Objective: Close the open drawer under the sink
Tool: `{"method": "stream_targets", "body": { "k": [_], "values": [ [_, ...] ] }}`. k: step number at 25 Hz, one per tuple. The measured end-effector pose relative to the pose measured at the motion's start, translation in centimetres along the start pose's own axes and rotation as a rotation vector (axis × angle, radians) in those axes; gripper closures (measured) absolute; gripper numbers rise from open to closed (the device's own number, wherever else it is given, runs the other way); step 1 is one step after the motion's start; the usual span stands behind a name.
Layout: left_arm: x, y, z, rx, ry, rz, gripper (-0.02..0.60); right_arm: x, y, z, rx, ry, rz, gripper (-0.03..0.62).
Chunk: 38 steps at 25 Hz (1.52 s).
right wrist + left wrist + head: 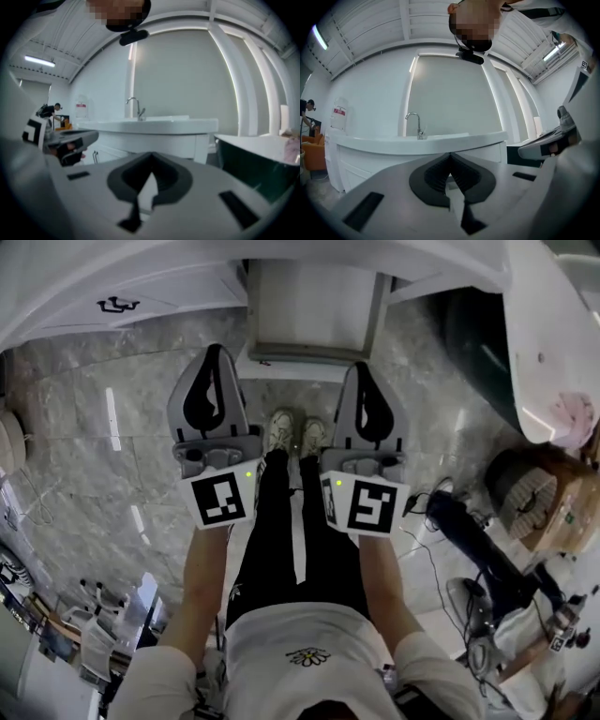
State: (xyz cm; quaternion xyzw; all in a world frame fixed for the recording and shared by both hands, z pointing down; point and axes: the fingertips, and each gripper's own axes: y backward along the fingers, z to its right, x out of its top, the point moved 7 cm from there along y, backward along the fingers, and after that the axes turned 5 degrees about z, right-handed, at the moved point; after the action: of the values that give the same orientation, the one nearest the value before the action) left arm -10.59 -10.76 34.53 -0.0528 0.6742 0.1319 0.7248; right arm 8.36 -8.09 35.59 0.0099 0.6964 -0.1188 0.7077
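Drawer (314,315): stood pulled out of the cabinet (178,298) under the sink counter (417,143), straight ahead of my shoes (292,432), front panel facing me and not yet pushed
Left gripper (215,352): jaws pressed together with nothing between them, tip near the drawer's left front corner, apart from it as far as I could judge
Right gripper (364,371): jaws together as well, empty, tip near the right front corner, also short of contact
Skewed push: if one tip met the panel first, I judged the drawer could twist on its runners and jam
Slipping tips: closed jaws made narrow points that could skid off the smooth panel's top edge into the drawer
Height: the head view did not show whether the tips sat level with the panel, so a push might miss high or low
Slam: a hard shove could bang the drawer home and bounce it back out
Surroundings: the dark tub (478,343) sat close on my right and cables (420,504) lay near my right foot, where a step forward could snag
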Motion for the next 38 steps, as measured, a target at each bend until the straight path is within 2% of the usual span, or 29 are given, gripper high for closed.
{"method": "stream_targets", "body": {
  "k": [6,13,21,28,37,38],
  "values": [
    [-4.9,2.1,0.3,0.006,0.001,-0.068,0.561,-5.7,1.3,-0.7,-0.033,-0.008,-0.053,0.565],
    [-7.5,3.9,1.3,-0.028,-0.006,-0.121,0.561,-10.3,2.8,-1.8,-0.044,-0.018,-0.136,0.565],
    [-8.3,4.9,1.2,-0.044,-0.02,-0.134,0.561,-13.3,4.1,-2.5,-0.006,0.042,-0.195,0.565],
    [-7.8,5.3,0.9,-0.029,-0.014,-0.125,0.561,-15.0,3.3,-3.2,-0.017,0.028,-0.249,0.565],
    [-8.2,6.4,0.1,-0.013,-0.017,-0.145,0.561,-19.9,1.7,-3.5,-0.047,-0.121,-0.393,0.558],
    [-8.3,6.5,0.0,-0.013,-0.019,-0.146,0.561,-20.4,1.0,-3.4,-0.049,-0.132,-0.409,0.515]
  ]
}}
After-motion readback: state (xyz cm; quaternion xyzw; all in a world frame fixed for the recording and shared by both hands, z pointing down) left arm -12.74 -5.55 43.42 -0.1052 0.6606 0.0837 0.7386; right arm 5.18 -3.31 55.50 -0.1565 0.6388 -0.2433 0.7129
